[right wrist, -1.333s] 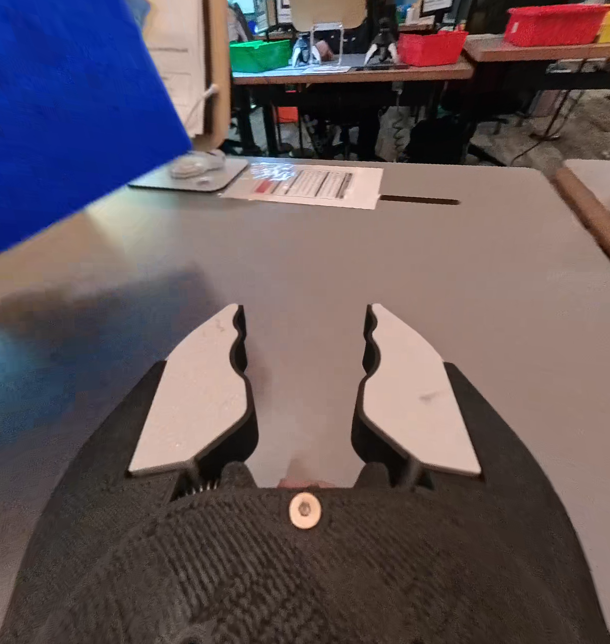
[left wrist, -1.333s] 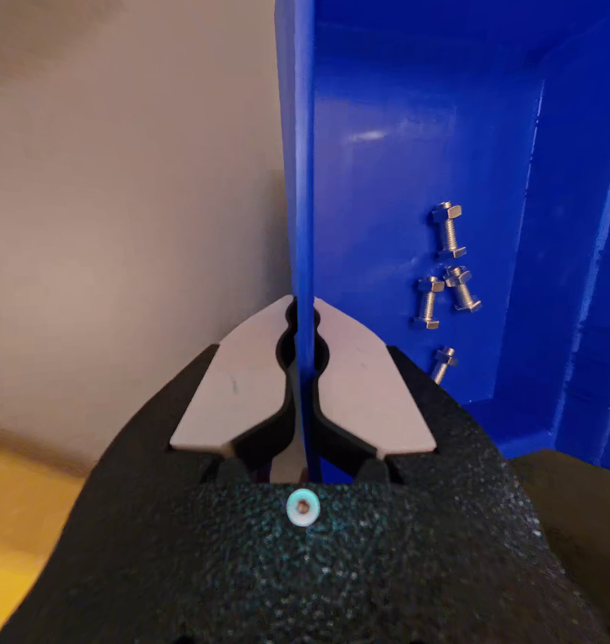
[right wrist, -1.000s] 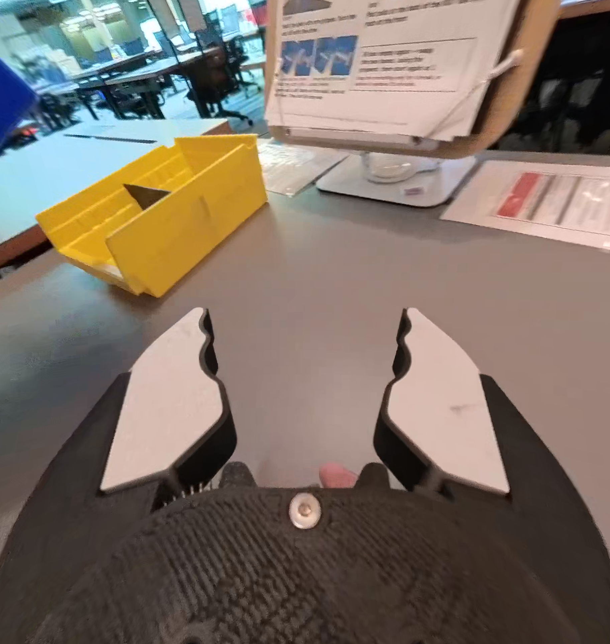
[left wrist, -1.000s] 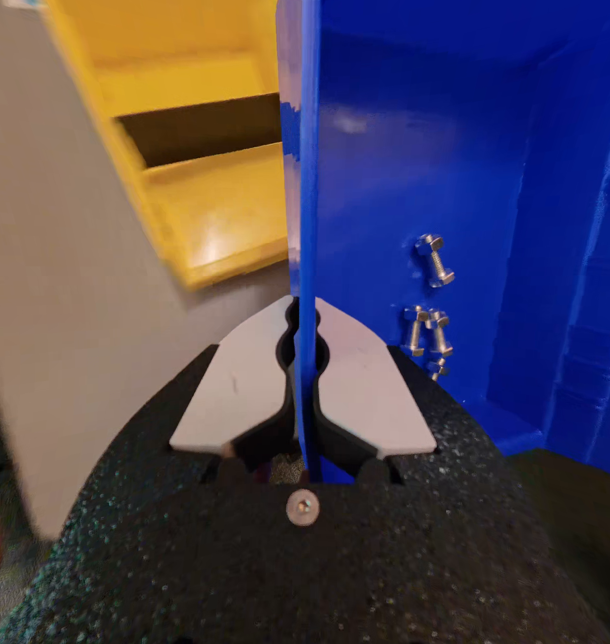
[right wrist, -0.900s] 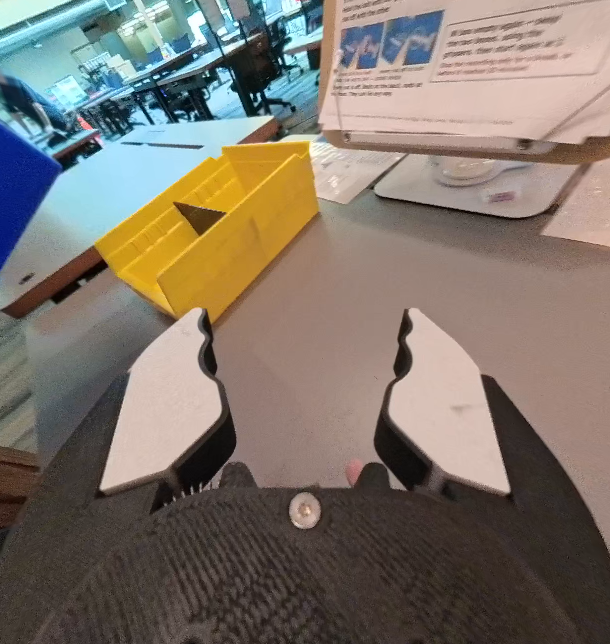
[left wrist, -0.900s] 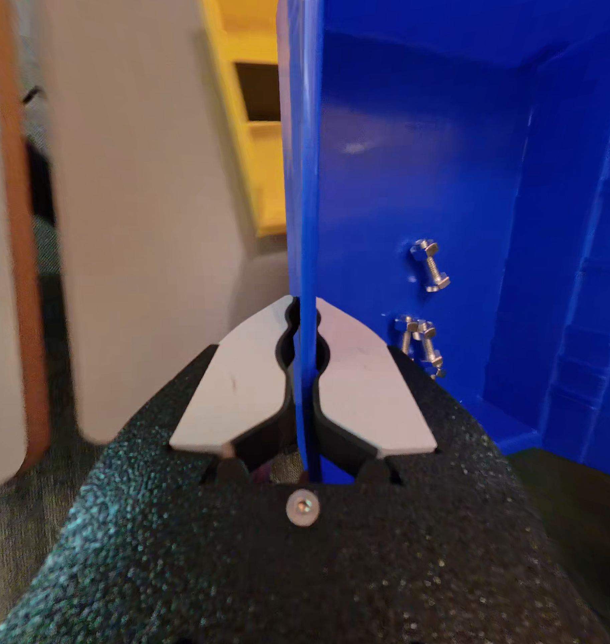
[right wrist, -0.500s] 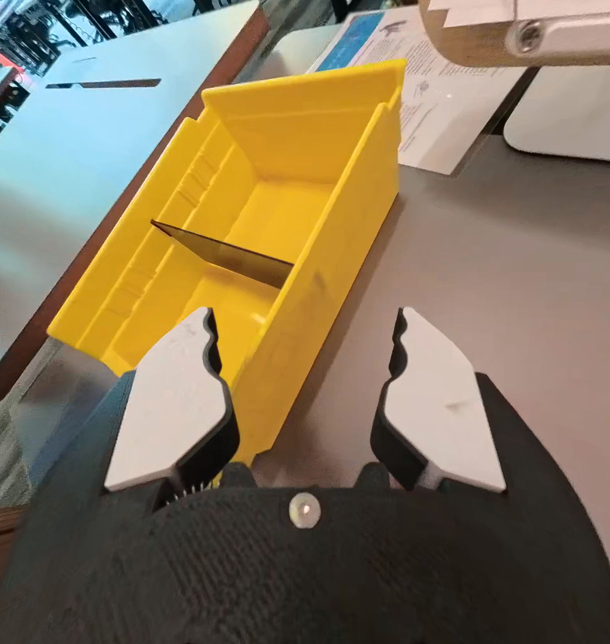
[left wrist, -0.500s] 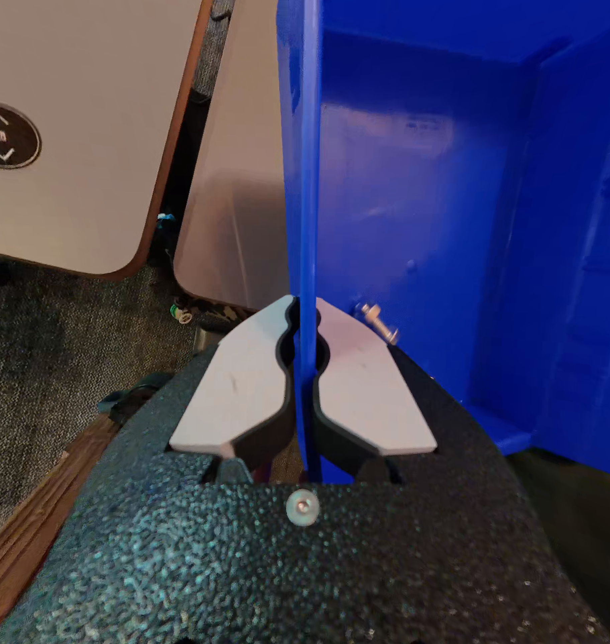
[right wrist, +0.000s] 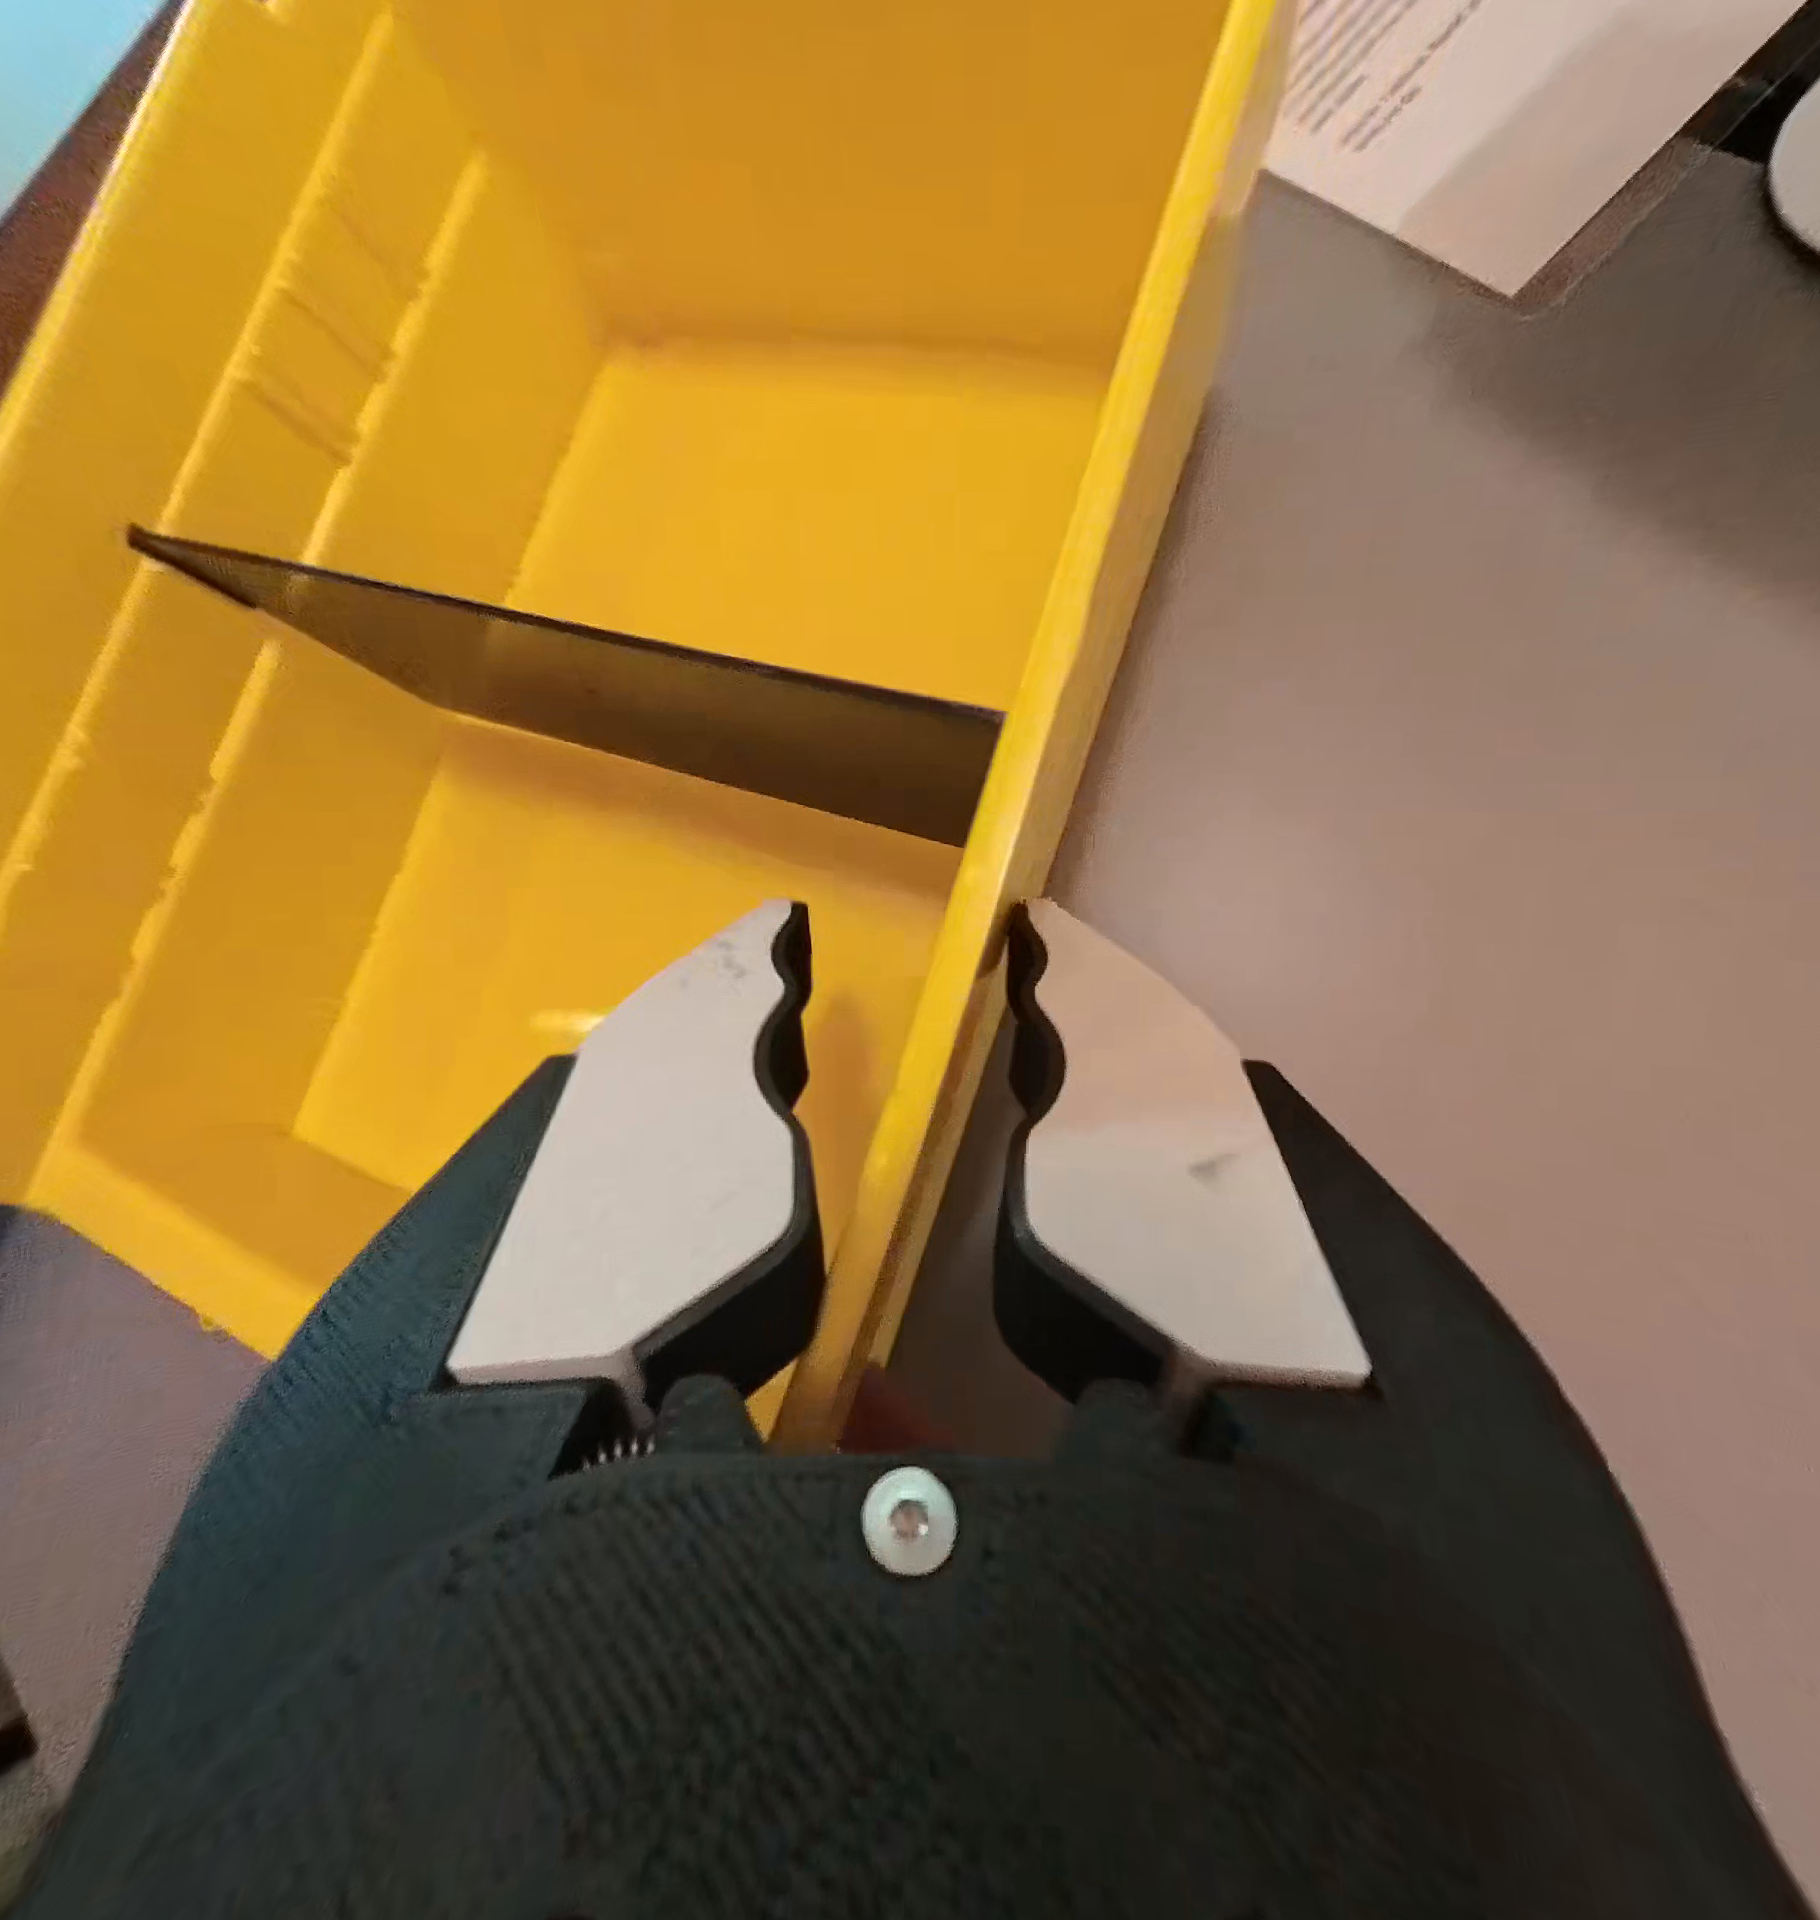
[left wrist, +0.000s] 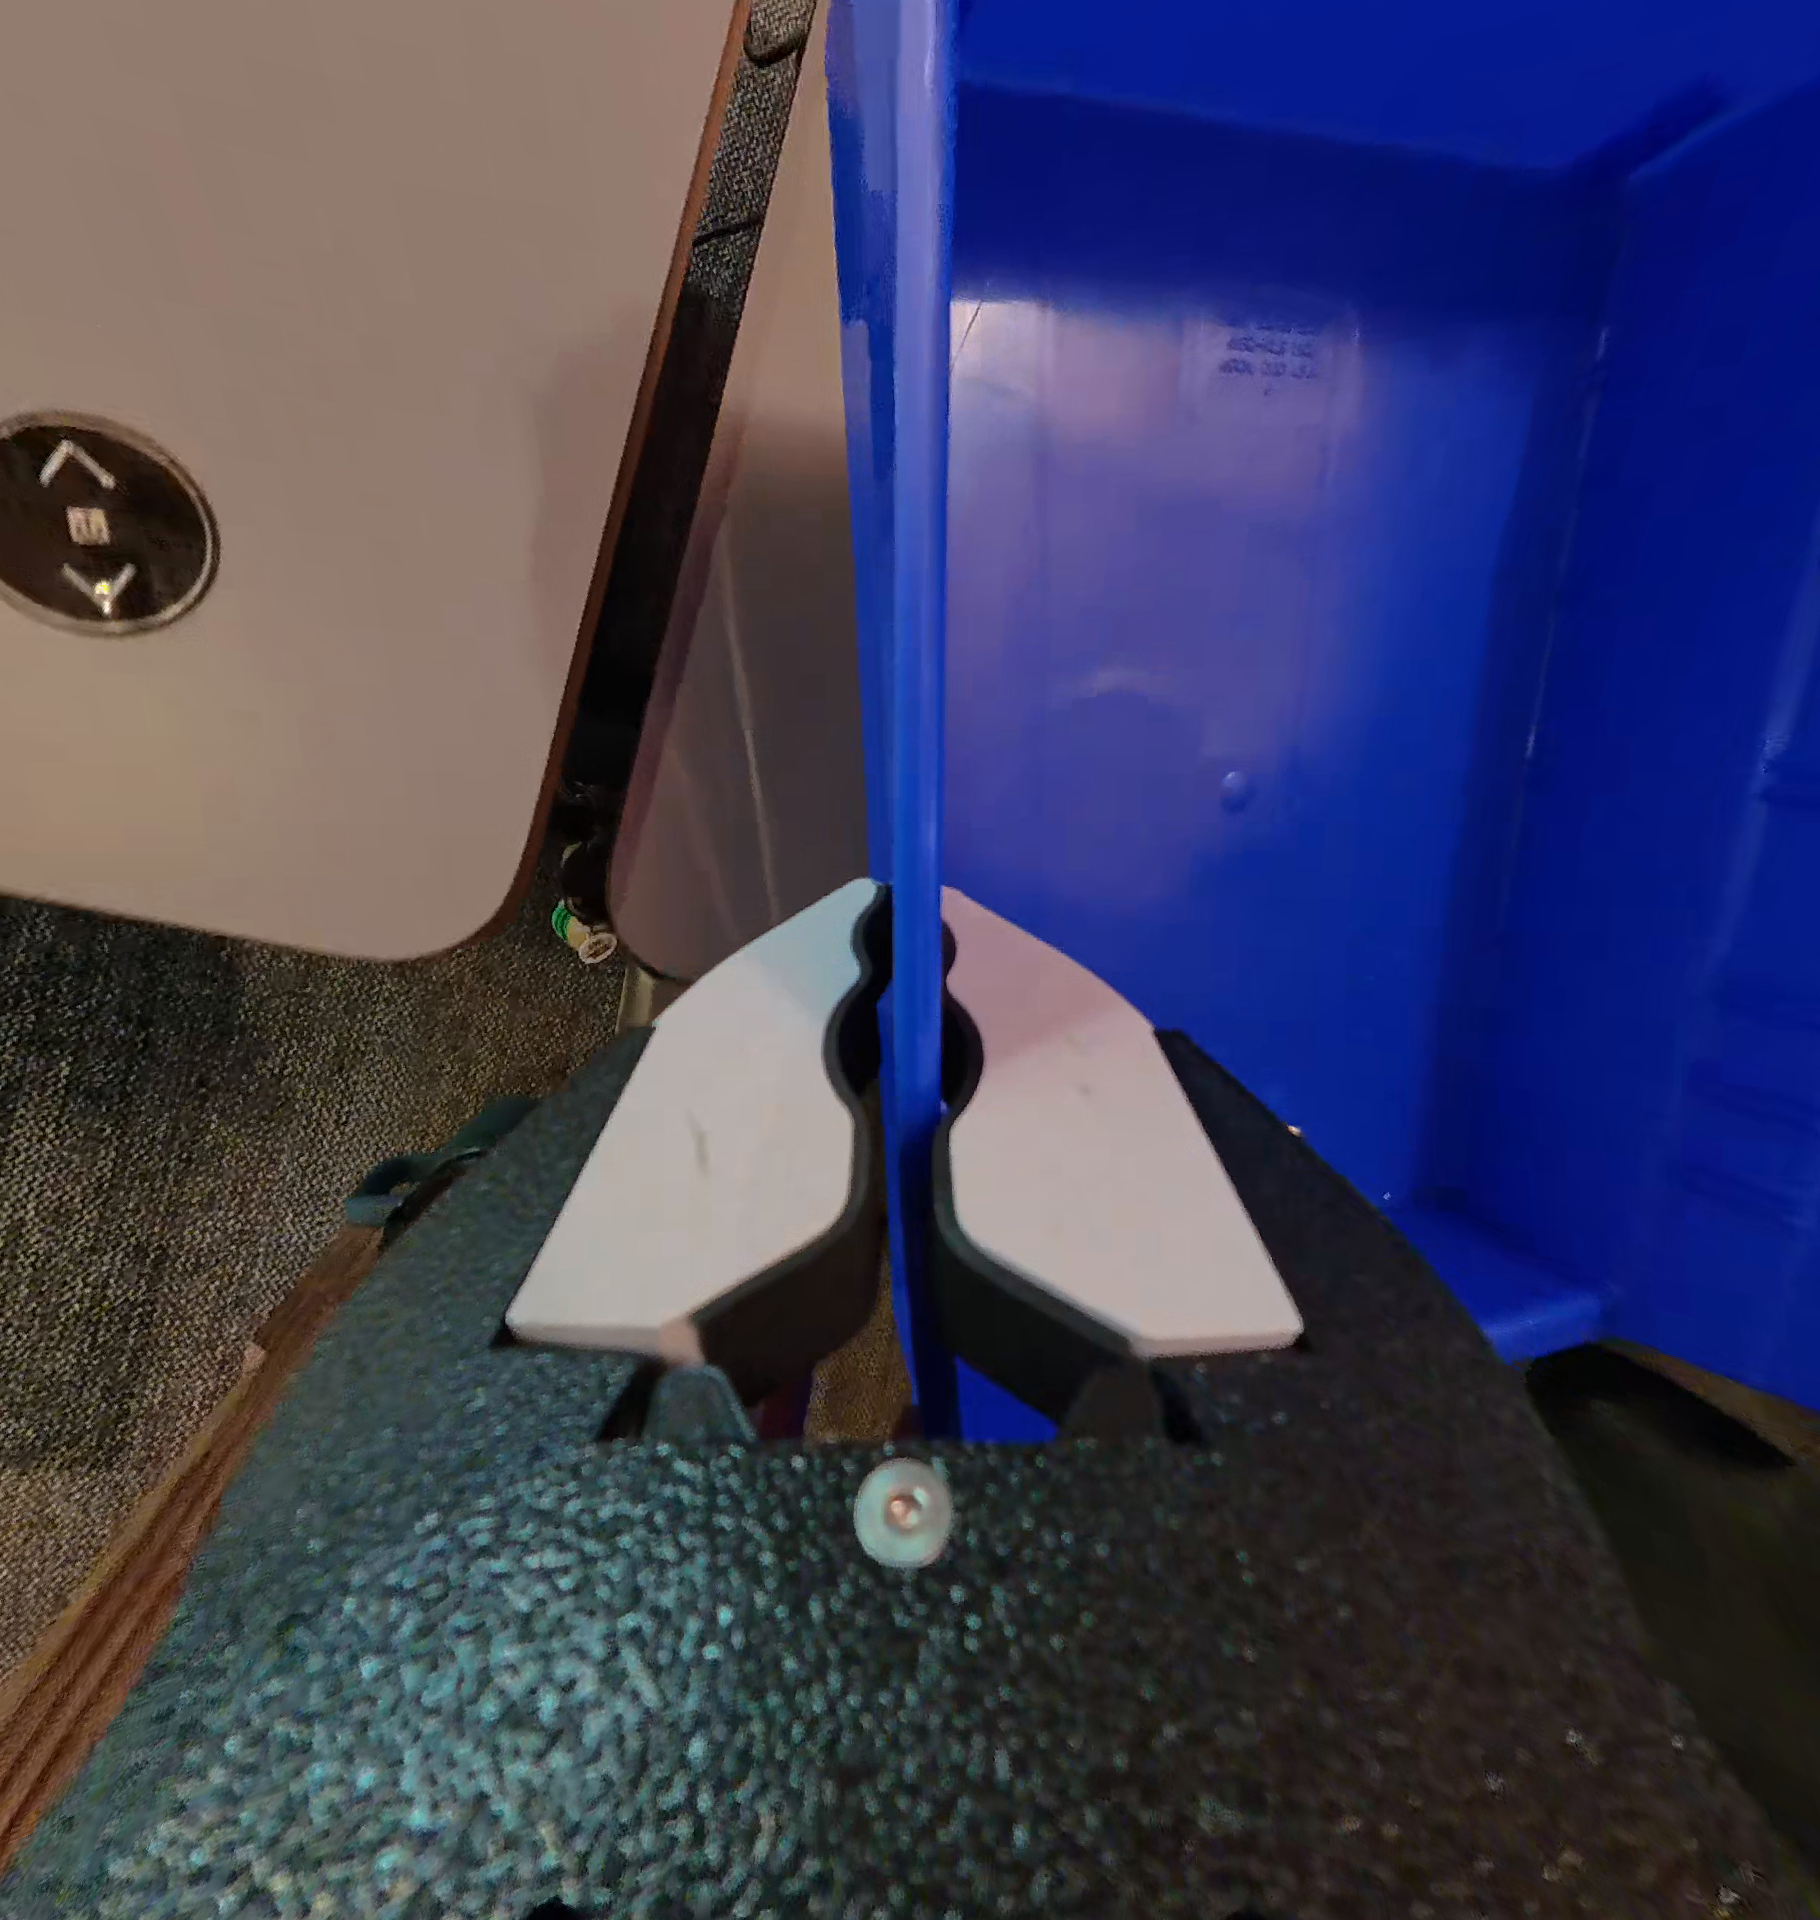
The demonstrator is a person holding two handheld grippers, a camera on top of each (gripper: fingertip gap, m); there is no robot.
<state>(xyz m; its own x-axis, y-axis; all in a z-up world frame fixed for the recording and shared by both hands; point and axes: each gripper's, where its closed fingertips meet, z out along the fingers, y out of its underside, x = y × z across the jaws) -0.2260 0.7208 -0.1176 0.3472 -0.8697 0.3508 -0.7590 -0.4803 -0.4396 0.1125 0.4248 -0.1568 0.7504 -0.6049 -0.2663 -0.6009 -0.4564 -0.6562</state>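
Blue bin (left wrist: 1301, 623) hangs off the desk, held up by one side wall: the left gripper (left wrist: 911, 914) is clamped tight on that thin wall, one finger inside and one outside. Beneath it show carpeted floor (left wrist: 158, 1091) and the rounded corner of another desk (left wrist: 314, 312) with a round control button (left wrist: 85, 525). The right gripper (right wrist: 911, 914) has its jaws apart and straddles the long right wall of a yellow bin (right wrist: 781, 468), one finger inside the near compartment, short of the black divider (right wrist: 594, 686), and one outside over the desk (right wrist: 1508, 831). Whether either finger touches that wall cannot be told. The yellow bin lies by the desk's left edge.
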